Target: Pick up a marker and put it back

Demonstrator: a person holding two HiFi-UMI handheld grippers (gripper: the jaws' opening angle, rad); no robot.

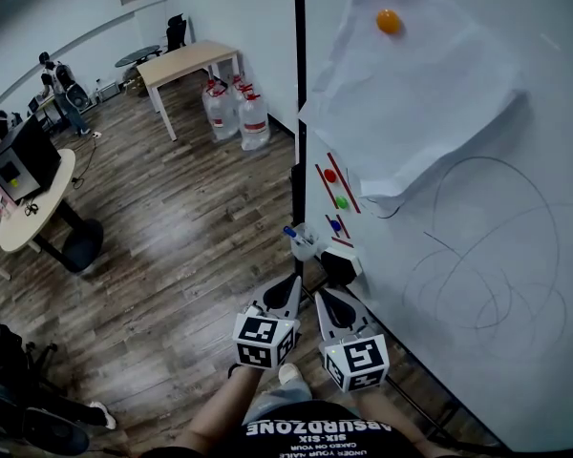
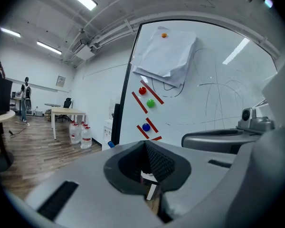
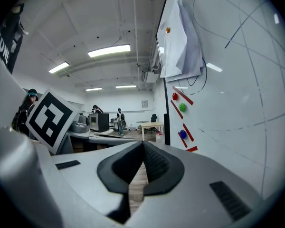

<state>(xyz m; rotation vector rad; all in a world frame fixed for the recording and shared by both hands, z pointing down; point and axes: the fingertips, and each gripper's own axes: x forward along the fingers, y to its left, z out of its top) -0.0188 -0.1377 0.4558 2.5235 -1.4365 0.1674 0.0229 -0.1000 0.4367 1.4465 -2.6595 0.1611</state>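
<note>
Head view: left gripper and right gripper hang before the whiteboard, jaws together on nothing. Blue-capped marker stands in its holder just ahead of them; best to open the left wide and straddle the barrel squarely.

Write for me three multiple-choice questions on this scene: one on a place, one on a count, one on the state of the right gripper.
1. Where on the whiteboard is the orange magnet?
A) on the paper, near its top
B) on bare board below the paper
C) at the bottom edge

2. How many round magnets sit below the paper?
A) one
B) three
C) six

3. How do the jaws of the right gripper stand?
A) wide apart
B) closed on an object
C) closed together, empty

Answers:
1 A: it sits on the paper.
2 B: a red magnet, a green magnet and a blue magnet.
3 C: the right gripper view shows them meeting, with nothing between.
</note>
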